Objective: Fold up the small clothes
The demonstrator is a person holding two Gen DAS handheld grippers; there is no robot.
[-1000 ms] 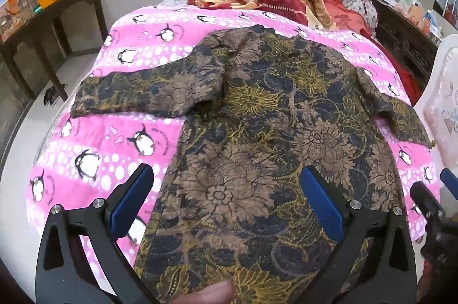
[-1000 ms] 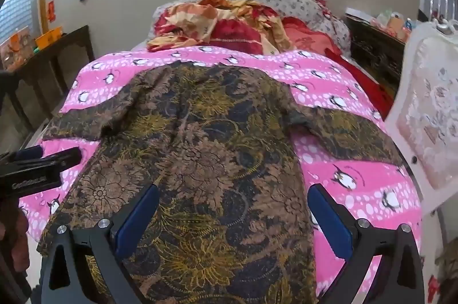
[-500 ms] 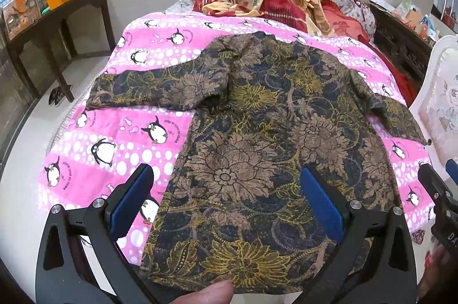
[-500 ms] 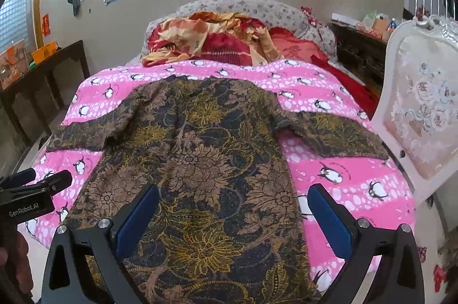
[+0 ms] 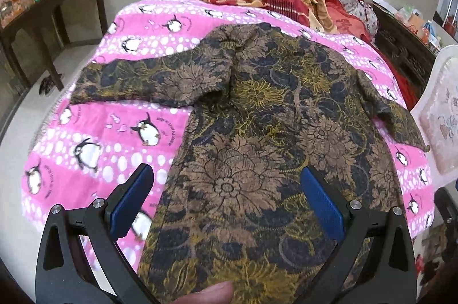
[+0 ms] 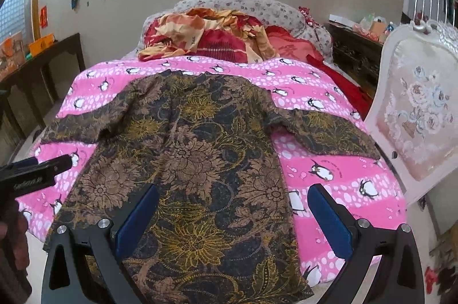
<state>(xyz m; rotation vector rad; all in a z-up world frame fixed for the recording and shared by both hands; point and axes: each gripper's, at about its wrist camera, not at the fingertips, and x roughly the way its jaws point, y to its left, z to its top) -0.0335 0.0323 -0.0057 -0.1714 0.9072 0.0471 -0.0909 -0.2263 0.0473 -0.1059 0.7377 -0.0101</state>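
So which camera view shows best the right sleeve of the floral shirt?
The right wrist view shows it best: the right sleeve lies spread flat on the pink penguin blanket, visible to its cuff. In the left wrist view the same sleeve is squeezed toward the frame's edge and foreshortened.
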